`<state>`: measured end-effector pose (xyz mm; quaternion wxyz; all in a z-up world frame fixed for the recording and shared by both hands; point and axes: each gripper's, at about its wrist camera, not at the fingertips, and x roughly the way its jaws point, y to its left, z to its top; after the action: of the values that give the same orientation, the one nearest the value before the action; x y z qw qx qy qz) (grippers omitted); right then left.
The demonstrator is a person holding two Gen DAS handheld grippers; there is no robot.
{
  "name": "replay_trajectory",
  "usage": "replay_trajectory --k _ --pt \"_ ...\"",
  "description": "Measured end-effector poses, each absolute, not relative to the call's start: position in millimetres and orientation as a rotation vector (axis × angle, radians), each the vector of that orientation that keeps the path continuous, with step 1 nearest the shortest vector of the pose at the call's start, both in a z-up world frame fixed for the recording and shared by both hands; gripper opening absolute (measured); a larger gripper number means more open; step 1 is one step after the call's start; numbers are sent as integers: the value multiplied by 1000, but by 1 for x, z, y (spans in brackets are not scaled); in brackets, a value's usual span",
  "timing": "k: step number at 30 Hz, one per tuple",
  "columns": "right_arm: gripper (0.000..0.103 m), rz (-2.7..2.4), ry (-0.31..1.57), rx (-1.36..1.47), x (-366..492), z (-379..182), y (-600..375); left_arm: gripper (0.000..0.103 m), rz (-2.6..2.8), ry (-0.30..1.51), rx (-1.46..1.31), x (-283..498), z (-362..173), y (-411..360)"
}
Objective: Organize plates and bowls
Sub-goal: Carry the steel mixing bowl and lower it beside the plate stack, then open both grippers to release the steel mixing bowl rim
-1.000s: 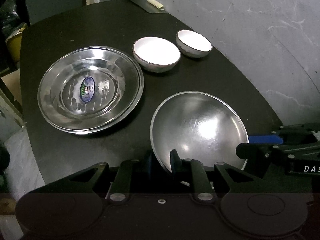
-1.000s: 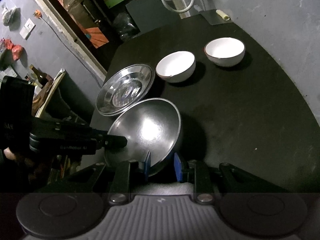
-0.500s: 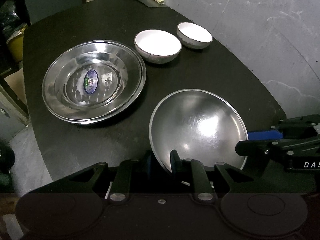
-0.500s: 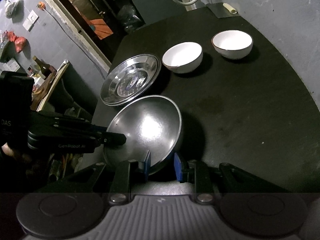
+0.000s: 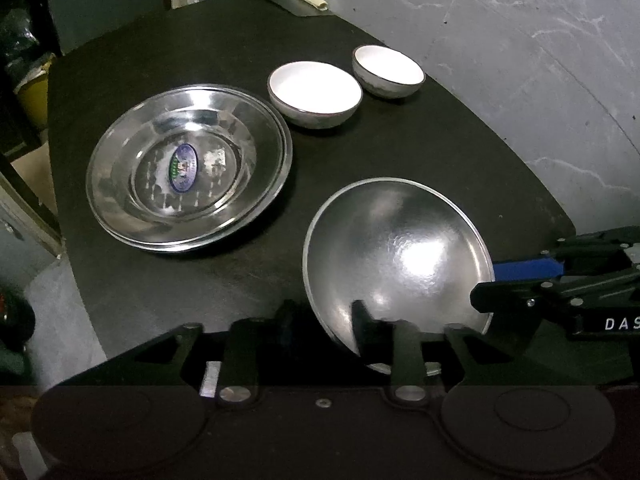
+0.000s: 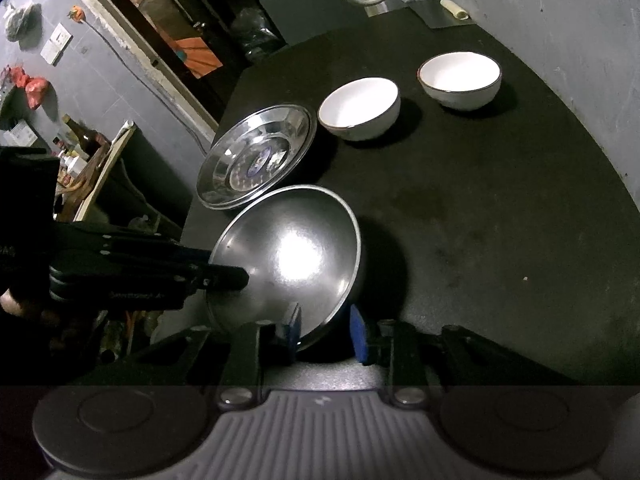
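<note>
A large steel bowl is held tilted above the black table by both grippers. My left gripper is shut on its near rim. My right gripper is shut on the opposite rim and shows in the left wrist view at the right. A steel plate with a sticker lies on the table's left side. Two white bowls sit behind it, one nearer and one farther right.
A grey wall runs along the table's right edge. A flat dark board with a pale roll on it lies at the far end. Clutter and shelves stand beyond the table's left edge.
Both grippers have drawn back with the steel bowl and lifted a little; the plate and white bowls look farther away. Both grips are unchanged.
</note>
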<state>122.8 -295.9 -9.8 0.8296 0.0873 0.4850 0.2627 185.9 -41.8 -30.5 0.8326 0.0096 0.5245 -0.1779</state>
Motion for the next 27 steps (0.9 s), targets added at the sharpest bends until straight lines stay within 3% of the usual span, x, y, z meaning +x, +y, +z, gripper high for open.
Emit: replay_trajectory --k 2,6,9,11,14,27 --pt "39 547 1022 197 123 -9 -299 46 -370 1105 21 185 -28 -39" --pt "50 528 1005 217 123 -7 -303 74 -338 1069 28 182 -18 -34" --pt "71 508 986 223 124 -4 -305 90 -301 1002 51 179 -8 -32" --pt "90 475 956 225 124 -2 -307 101 -273 949 51 179 -2 -29" --pt "102 437 912 240 126 0 -312 102 -230 881 32 183 5 -25" --pt "103 288 867 226 141 -4 -318 102 -120 776 -35 227 17 -15"
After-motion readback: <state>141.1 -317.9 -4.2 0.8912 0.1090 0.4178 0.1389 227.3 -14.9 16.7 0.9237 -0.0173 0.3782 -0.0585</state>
